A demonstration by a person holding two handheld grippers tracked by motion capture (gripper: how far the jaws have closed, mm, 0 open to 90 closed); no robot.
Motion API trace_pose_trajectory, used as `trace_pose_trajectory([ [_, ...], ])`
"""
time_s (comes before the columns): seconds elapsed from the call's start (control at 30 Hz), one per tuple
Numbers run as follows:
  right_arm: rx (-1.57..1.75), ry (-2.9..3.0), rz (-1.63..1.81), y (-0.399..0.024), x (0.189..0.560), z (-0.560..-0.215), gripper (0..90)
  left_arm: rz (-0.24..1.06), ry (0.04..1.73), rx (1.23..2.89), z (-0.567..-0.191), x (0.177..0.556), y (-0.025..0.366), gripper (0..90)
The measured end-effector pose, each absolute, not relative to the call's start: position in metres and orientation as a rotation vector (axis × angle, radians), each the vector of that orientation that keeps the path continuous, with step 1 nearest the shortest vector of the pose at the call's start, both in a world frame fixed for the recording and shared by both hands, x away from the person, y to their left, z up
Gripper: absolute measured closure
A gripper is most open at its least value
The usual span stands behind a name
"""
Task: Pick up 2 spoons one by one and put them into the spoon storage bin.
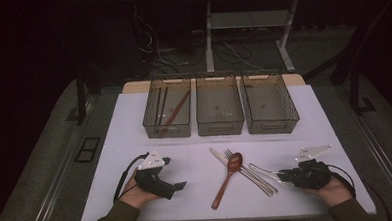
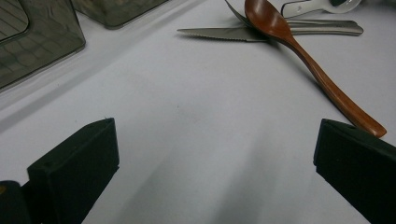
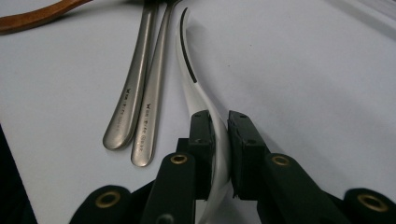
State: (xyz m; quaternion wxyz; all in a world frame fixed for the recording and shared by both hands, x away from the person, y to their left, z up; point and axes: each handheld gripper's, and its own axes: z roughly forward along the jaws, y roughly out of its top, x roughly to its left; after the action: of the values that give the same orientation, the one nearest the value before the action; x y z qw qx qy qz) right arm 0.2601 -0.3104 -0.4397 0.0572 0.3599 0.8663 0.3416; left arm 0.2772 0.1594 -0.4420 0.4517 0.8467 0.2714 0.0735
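Your right gripper (image 3: 219, 154) has its jaws clamped on the handle of the white ceramic spoon (image 3: 196, 88), which lies on the white table top (image 1: 134, 123) near the front right corner, just beside the cutlery pile. From the right gripper view the pads pinch the handle edge-on, low on its curve, with the bowl end toward you. That is a thin, slick hold, so squeeze firmly before you lift and raise it straight up, slowly. The two steel handles (image 3: 140, 102) of the knife and fork lie just beside the spoon; keep your jaws off them so they do not drag along. The brown wooden spoon (image 1: 230, 175) rests across that steel cutlery and could be nudged too.

The three smoked transparent plastic bins (image 1: 219, 105) stand in a row along the far edge. The left one holds chopsticks, so this spoon probably belongs in the middle or right one. Carry it level and lower it in rather than dropping it.

Your left gripper (image 2: 215, 154) rests wide open on bare table near the front left corner, holding nothing.
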Motion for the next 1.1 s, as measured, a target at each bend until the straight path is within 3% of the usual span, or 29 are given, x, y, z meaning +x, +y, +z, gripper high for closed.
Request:
trace_pose_trajectory([
  [1.1, 1.081, 2.467, 1.127, -0.314, 0.28, -0.412, 79.8, 0.174, 0.665, 2.073, -0.443, 0.278, 0.16, 0.0],
])
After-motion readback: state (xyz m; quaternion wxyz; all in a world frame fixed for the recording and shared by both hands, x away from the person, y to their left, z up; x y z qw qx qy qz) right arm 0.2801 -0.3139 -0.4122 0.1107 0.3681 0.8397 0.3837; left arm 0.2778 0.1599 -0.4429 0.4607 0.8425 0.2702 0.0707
